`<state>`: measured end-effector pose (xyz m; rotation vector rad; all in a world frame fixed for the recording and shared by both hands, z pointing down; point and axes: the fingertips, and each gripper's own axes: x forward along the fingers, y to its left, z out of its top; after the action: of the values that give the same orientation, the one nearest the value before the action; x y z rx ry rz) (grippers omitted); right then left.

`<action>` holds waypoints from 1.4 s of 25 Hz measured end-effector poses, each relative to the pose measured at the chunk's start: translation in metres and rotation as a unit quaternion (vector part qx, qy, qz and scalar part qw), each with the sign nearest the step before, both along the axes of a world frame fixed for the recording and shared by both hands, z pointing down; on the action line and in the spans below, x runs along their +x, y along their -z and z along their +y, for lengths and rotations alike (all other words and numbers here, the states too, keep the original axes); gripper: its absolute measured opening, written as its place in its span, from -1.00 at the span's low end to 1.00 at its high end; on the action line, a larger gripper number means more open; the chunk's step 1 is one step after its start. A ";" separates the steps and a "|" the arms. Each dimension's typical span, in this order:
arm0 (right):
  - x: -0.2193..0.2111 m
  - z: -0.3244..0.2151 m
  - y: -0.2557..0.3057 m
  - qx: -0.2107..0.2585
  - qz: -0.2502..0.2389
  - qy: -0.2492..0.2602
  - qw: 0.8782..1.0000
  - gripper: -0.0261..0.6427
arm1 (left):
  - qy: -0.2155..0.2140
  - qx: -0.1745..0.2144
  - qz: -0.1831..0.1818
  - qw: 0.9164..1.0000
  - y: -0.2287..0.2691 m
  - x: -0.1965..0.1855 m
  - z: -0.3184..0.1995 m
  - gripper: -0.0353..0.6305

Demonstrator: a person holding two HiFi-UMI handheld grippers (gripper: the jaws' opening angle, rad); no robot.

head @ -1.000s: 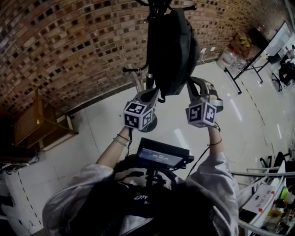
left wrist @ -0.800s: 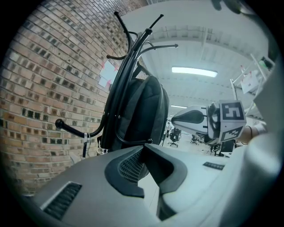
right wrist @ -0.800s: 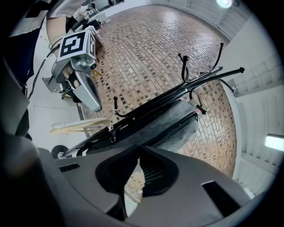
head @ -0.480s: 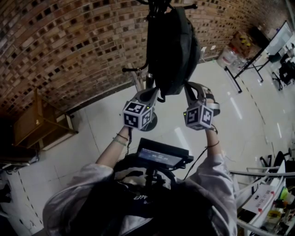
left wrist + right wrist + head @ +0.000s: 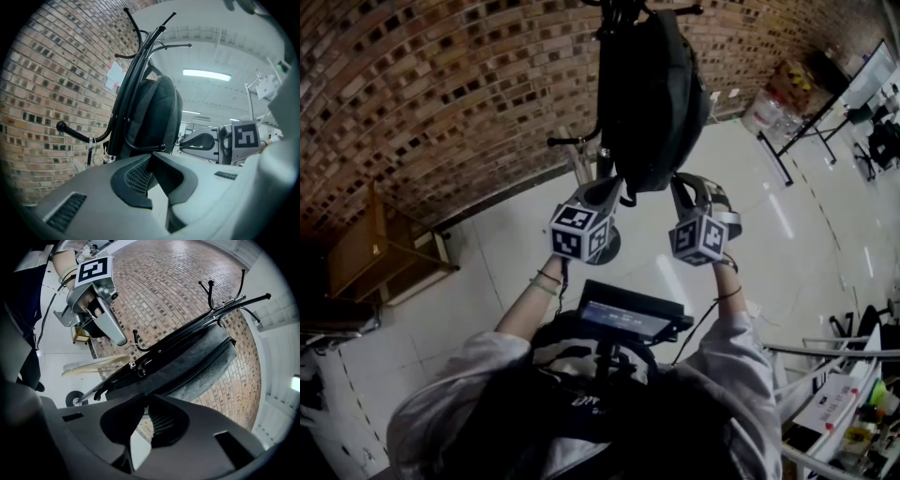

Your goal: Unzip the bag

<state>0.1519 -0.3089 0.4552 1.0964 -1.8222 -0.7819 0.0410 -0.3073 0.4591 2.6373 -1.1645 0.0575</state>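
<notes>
A black backpack (image 5: pixel 652 94) hangs from a black coat rack (image 5: pixel 602 161) against the brick wall. Its zip (image 5: pixel 206 363) runs closed along the side in the right gripper view. My left gripper (image 5: pixel 617 192) reaches up to the bag's bottom edge. In the left gripper view its tips (image 5: pixel 152 157) meet there on the backpack (image 5: pixel 154 117), just under a rack hook (image 5: pixel 161 148). My right gripper (image 5: pixel 682 183) sits close beside it under the bag. Its jaws (image 5: pixel 144 401) are opening a narrow gap, with nothing pinched between them, just below the backpack (image 5: pixel 187 366).
The brick wall (image 5: pixel 441 94) stands behind the rack. A wooden shelf (image 5: pixel 380 248) is at the left. Desks and chairs (image 5: pixel 825 122) fill the far right. A black device (image 5: pixel 633 319) is mounted on the person's chest. Shiny white floor (image 5: pixel 769 262) lies below.
My right gripper has moved left and slightly up, closer to the bag's bottom and to the left gripper. The left gripper and the bag have stayed still.
</notes>
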 end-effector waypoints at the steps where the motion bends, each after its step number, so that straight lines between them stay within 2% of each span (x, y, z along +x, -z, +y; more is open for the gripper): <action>1: 0.000 -0.001 -0.002 -0.002 0.004 -0.001 1.000 -0.80 | 0.000 0.000 0.000 1.000 0.000 0.000 0.000 -0.87; 10: 0.002 -0.007 -0.022 -0.022 0.015 -0.008 1.000 -0.79 | -0.001 -0.003 0.001 1.000 -0.001 -0.001 -0.002 -0.87; 15: 0.001 -0.009 -0.022 -0.024 -0.008 -0.010 1.000 -0.79 | 0.001 -0.007 0.001 1.000 -0.003 -0.004 -0.002 -0.87; 18: 0.001 -0.007 -0.020 -0.016 -0.038 -0.016 0.999 -0.78 | 0.001 -0.008 0.000 1.000 -0.004 -0.005 -0.001 -0.87; 21: -0.002 0.000 -0.012 -0.016 -0.089 -0.030 0.995 -0.78 | 0.001 -0.008 0.000 1.000 -0.005 -0.006 -0.002 -0.87; 27: -0.004 0.014 0.003 -0.024 -0.199 -0.058 0.978 -0.78 | -0.001 -0.012 0.002 1.000 -0.006 -0.005 -0.002 -0.87; 32: -0.004 0.020 0.010 -0.022 -0.246 -0.060 0.967 -0.78 | -0.008 -0.014 0.002 1.000 -0.008 0.002 0.002 -0.87; 35: -0.004 0.020 0.010 -0.018 -0.267 -0.068 0.961 -0.88 | -0.012 -0.015 0.002 1.000 -0.008 0.006 0.003 -0.87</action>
<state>0.1482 -0.2886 0.4454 1.4938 -2.1566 -0.3875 0.0469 -0.3039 0.4670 2.6247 -1.1229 0.0739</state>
